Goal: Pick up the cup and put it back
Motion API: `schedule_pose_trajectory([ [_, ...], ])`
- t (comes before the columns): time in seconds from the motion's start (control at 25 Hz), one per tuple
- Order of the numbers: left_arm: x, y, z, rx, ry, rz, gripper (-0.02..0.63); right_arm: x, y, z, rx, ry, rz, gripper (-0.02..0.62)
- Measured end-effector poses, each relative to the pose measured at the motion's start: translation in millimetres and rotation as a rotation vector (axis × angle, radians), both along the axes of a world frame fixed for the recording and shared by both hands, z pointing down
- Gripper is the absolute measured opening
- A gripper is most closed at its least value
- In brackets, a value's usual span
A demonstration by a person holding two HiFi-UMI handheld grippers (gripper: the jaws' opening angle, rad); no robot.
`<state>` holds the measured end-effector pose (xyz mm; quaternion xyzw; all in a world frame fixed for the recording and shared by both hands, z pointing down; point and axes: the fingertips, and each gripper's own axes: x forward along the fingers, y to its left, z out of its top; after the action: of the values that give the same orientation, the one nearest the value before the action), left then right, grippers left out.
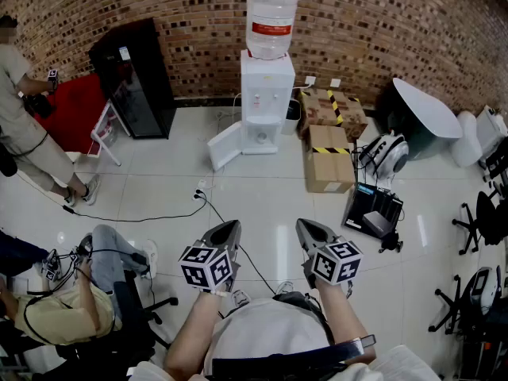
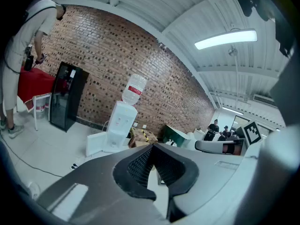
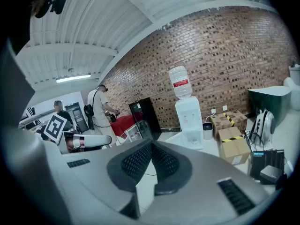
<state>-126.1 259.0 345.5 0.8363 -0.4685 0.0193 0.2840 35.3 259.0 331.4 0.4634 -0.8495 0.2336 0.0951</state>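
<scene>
A big see-through bottle (image 1: 271, 18) with a red label sits upside down on a white water machine (image 1: 266, 94) whose little bottom door hangs open, and two brown cardboard boxes (image 1: 328, 161) with yellow-and-black tape stand shut beside it. The left tool (image 1: 230, 227) and the right tool (image 1: 305, 225) are each pressed together with nothing inside, side by side above the shiny white floor (image 1: 270, 205). I cannot tell where the cup is.

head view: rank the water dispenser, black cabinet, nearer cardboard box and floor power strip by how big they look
1. water dispenser and black cabinet: too alike to split
2. cardboard box
3. power strip
</scene>
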Motion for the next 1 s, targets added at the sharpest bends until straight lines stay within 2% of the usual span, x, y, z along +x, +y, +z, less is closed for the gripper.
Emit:
schedule_pose_trajectory([
  [0.44,-34.2,-9.0,5.2,-0.01,0.017,0.016,0.003,-37.7,-4.9,0.5,0.007,0.017,0.003,0.005],
  [0.76,-34.2,-26.9,14.7,-0.03,0.023,0.02,0.003,-36.4,-19.7,10.3,-0.016,0.024,0.011,0.005],
  [1.0,-19.5,-62.5,26.1,-0.045,0.001,0.002,0.003,-20.0,-61.5,23.5,-0.022,0.005,-0.001,0.005],
])
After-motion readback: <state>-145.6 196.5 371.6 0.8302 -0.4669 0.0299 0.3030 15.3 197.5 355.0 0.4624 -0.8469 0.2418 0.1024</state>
